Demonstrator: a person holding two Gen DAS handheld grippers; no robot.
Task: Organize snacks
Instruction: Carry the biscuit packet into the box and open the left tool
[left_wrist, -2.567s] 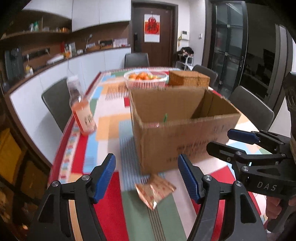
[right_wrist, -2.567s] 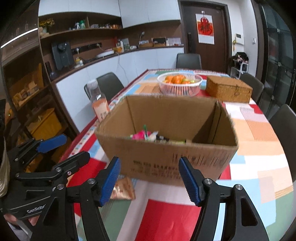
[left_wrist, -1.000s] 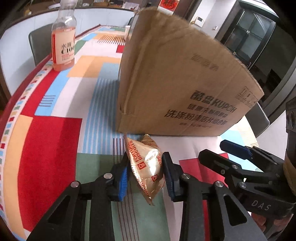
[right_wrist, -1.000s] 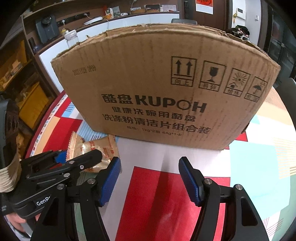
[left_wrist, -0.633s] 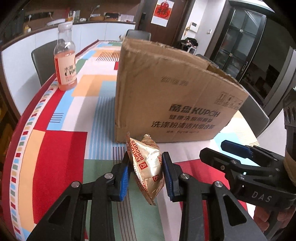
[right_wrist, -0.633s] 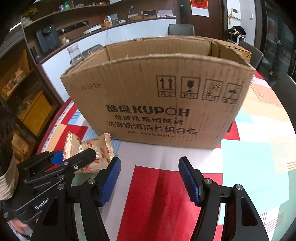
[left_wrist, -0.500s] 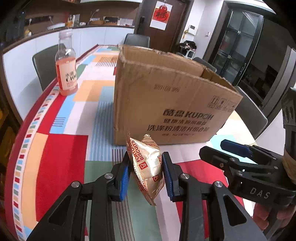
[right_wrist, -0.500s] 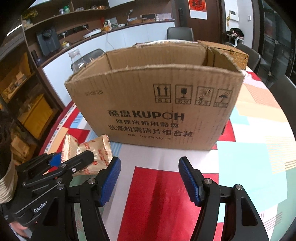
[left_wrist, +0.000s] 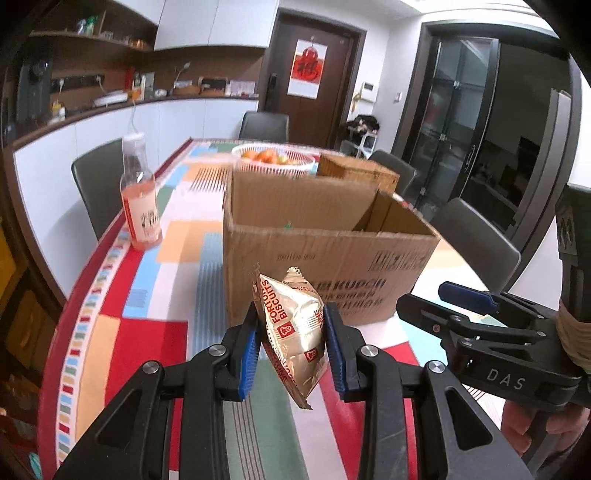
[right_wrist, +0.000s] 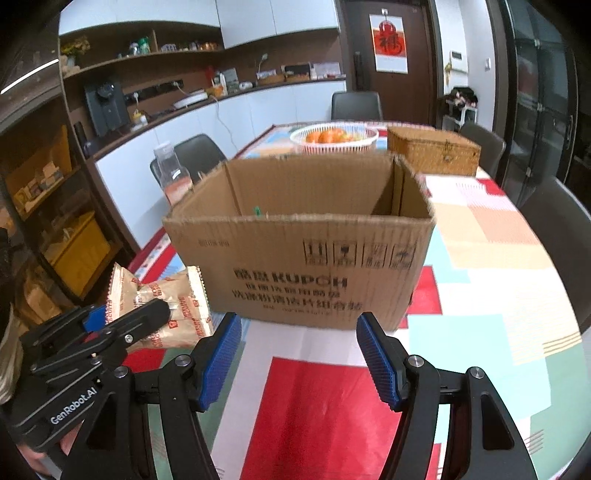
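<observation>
Just before box rim (left_wrist: 325, 232), snack packet (left_wrist: 295, 325)

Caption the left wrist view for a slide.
Left tongs grip a biscuit packet before the open cardboard box; right tongs wait open alongside.

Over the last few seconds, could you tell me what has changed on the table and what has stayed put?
The left gripper closed on the biscuit packet, which had lain on the table in front of the box, and lifted it; it now hangs between the fingers, raised toward the box rim. The right gripper stayed open and empty. Box, bottle, fruit basket and wicker box have not moved.
</observation>
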